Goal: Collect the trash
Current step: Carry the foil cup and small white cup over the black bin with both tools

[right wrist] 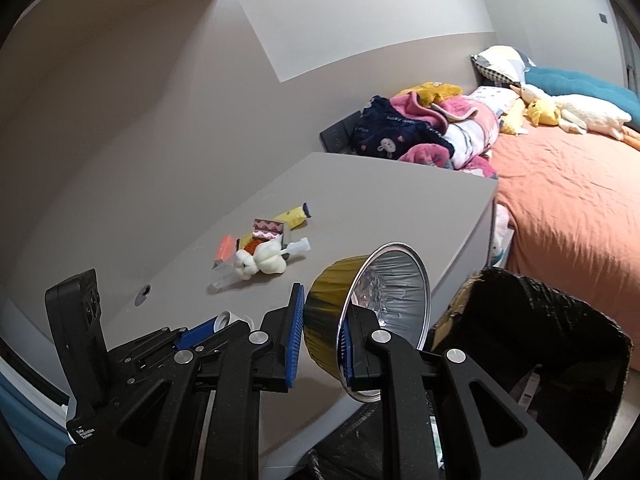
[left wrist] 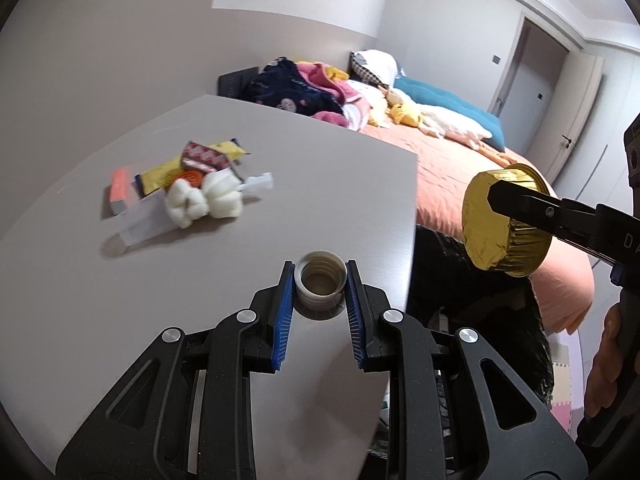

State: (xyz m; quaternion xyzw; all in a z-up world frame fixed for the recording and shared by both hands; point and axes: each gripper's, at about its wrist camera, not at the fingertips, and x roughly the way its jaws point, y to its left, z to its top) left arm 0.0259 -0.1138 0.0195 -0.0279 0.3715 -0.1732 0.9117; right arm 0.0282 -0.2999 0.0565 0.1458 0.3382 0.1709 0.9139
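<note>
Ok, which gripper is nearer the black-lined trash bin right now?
Right. The right gripper, clamped on the gold foil cup, hangs at the table edge just beside the trash bin. The left gripper, holding the white bottle cap, sits further in over the table.

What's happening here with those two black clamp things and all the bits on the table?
A person is tidying trash off a grey table using hand-held tongs. The left tongs grip a small white bottle cap. The right tongs pinch the wall of a gold foil cup beside a bin lined with a black bag. A pile of wrappers and cotton balls waits on the table.
</note>
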